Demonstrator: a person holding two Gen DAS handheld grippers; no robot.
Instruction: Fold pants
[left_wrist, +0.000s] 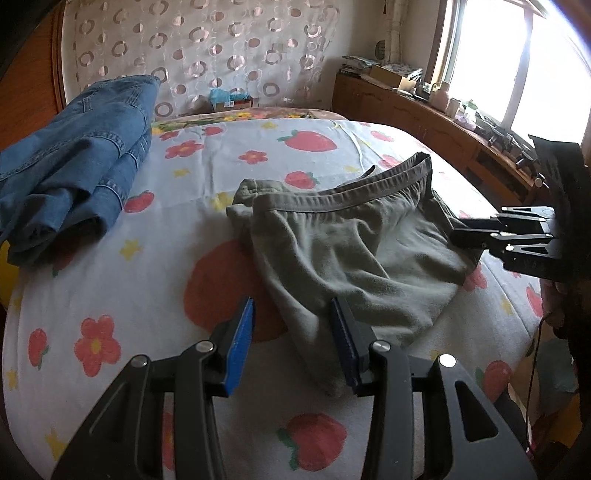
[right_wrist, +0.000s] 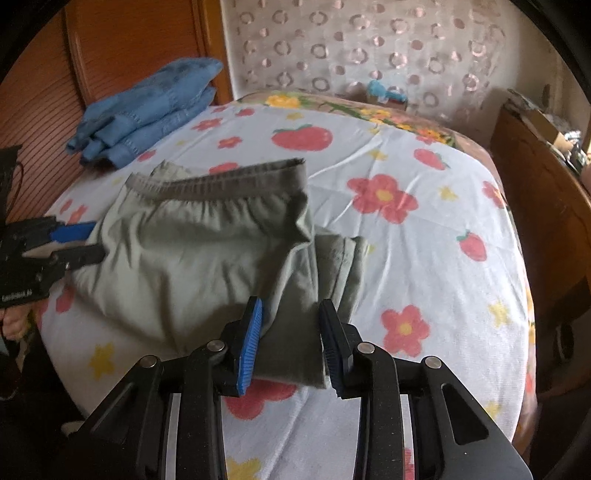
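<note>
Right tool (right_wrist: 291, 343): pads pressed on a bunched fold of the grey-green pants (right_wrist: 192, 251) from both sides, reads as gripping. Left tool (left_wrist: 291, 343): jaws apart, lower corner of the fabric lying between them, one pad over the cloth, the other off it on the sheet. Not gripping.

Risks:
- Lifting now with only one side clamped likely to drag the pants askew and undo the layers.
- Right grip sits on a thick bunch, so an inner layer could slip out and leave a crooked fold.
- Left tool closing where it stands could pinch the bed (right_wrist: 424, 258) sheet along with the cloth.
- Cloth is limp, so any uneven pull would skew the edge.

Pants lie rumpled mid-bed, already doubled, waistband (left_wrist: 369, 184) on the far side from both tools. Each tool at a near edge, one at either side. Folded jeans (left_wrist: 74, 147) well apart at the far left corner, out of the way.
</note>
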